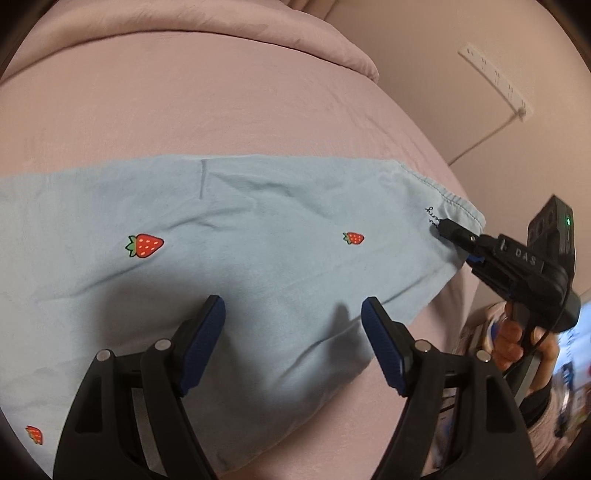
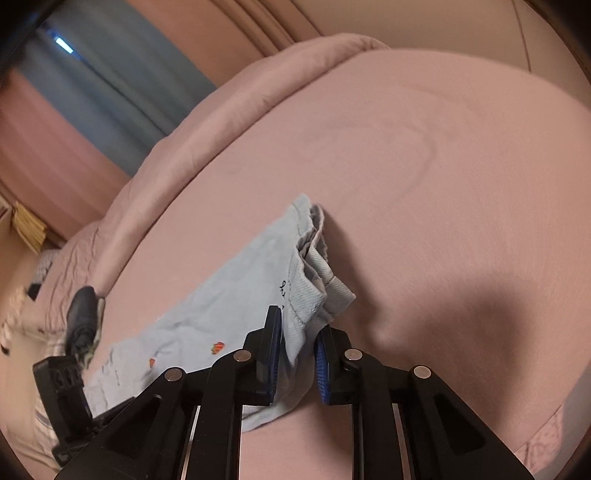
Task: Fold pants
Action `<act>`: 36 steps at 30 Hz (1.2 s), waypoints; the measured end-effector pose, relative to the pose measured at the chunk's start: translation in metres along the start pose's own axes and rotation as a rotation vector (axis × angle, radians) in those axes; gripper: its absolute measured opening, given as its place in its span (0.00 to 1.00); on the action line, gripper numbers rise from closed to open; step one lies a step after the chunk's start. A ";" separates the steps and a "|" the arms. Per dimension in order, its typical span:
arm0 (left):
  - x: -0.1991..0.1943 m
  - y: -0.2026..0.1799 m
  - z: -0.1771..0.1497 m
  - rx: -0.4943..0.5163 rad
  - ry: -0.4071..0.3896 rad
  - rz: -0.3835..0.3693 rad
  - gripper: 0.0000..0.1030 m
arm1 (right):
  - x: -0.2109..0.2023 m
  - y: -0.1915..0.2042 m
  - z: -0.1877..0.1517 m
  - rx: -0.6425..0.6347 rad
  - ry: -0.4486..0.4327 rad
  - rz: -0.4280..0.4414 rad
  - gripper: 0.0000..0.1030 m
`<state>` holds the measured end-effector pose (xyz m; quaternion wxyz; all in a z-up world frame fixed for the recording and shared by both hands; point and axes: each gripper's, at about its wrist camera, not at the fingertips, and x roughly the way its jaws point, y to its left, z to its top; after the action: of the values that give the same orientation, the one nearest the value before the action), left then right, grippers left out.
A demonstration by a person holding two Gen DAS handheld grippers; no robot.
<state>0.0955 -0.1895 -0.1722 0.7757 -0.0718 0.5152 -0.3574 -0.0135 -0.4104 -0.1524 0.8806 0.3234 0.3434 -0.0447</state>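
Observation:
Light blue pants (image 1: 236,236) with red strawberry prints lie flat across the pink bed, waistband to the right. My left gripper (image 1: 293,314) is open, its fingers spread just above the near edge of the pants, holding nothing. My right gripper (image 2: 297,332) is shut on the ribbed waistband (image 2: 314,284) at its near corner; the cloth runs between the blue pads. The right gripper also shows in the left wrist view (image 1: 448,230), pinching the waistband corner beside the black script print. The pants stretch away to the left in the right wrist view (image 2: 207,314).
The pink bed sheet (image 1: 184,110) spreads all around the pants. A folded pink duvet (image 1: 258,29) lies at the far side. A white power strip (image 1: 491,81) with a cord hangs on the wall at right. Curtains (image 2: 110,85) stand beyond the bed.

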 end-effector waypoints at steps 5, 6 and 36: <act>-0.004 0.000 -0.004 -0.003 -0.009 -0.005 0.74 | -0.005 0.012 0.001 -0.022 -0.011 0.011 0.19; -0.003 -0.002 -0.004 -0.002 -0.010 -0.004 0.74 | -0.007 0.015 0.001 -0.026 -0.013 0.017 0.19; -0.017 0.020 -0.007 -0.089 -0.019 -0.095 0.74 | 0.016 -0.048 -0.006 0.289 0.053 0.121 0.56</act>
<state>0.0960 -0.1621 -0.1722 0.7587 -0.1338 0.5194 -0.3698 -0.0192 -0.4429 -0.1917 0.8165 0.4681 0.3365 -0.0318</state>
